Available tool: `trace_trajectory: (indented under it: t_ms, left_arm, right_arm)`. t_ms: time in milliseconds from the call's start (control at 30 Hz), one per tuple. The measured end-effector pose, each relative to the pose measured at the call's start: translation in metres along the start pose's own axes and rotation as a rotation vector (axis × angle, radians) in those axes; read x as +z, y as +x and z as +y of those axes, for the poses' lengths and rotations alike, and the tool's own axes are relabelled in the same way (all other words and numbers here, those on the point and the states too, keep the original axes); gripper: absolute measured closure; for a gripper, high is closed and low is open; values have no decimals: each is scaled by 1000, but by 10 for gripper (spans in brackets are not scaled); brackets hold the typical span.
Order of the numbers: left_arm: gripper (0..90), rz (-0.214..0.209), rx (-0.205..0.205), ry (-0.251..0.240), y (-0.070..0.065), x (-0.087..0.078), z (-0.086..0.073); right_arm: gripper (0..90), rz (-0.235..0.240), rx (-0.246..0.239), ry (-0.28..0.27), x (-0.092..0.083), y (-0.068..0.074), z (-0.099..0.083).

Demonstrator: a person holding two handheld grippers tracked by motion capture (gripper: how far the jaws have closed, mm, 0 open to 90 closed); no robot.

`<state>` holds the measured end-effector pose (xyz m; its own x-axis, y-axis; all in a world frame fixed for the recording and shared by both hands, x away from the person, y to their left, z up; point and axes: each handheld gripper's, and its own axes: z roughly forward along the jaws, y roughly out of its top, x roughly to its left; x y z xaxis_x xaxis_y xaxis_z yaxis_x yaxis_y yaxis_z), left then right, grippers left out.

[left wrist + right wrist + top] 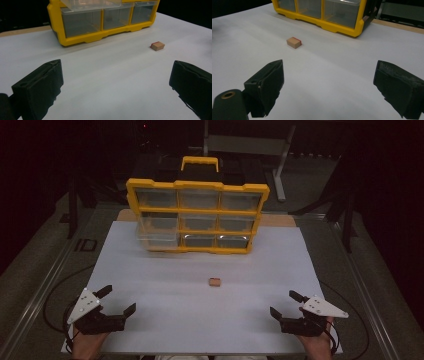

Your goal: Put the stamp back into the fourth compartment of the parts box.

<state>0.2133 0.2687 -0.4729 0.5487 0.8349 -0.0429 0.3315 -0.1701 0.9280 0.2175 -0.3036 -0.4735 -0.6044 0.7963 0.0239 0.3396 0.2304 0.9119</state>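
Wooden block (214,281), small and tan with a red edge, lay alone on the white table (165,320), between the two grippers and the organizer, touching nothing.

Left gripper (116,301) sat at about 8 o'clock on the table in the high view, held in the person's left hand (89,345), its jaws spread wide with nothing between them. Its grey three-cornered plate (84,304) rode on top, and a cable (52,295) looped off the table's left edge. From the left gripper view, the block (157,46) stood at roughly 1 o'clock beyond the jaws, well apart from them.

Right gripper (286,303) rested at about 4 o'clock on the table, held in the right hand (318,347), its jaws likewise spread wide and empty, with its own grey plate (322,306) on top. In the right gripper view, the block (294,42) lay at about 11 o'clock ahead of the jaws, well apart.

Farther out, at 12 o'clock on the table, stood a yellow organizer (197,216) with clear compartments in three rows and a yellow handle (199,162) at its top. One clear drawer (157,237) on its lower left stuck out toward the person. In the left gripper view the organizer (75,40) rose behind the block; in the right gripper view its corner (358,27) stood at 12 o'clock. Beyond the table's far edge the room was dark, with a grey metal frame (282,165) faintly visible.
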Motion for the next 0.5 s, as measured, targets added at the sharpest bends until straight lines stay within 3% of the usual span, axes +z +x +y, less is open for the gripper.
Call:
trace_trajectory:
  t_ms: [367, 500]
  left_arm:
    - [0, 20, -6, -8, 3, 0, -3]
    - [0, 31, 0, -12, 3, 0, -3]
  right_arm:
    - [87, 4, 35, 14, 2, -6, -4]
    - [87, 30, 56, 9, 2, -7, -4]
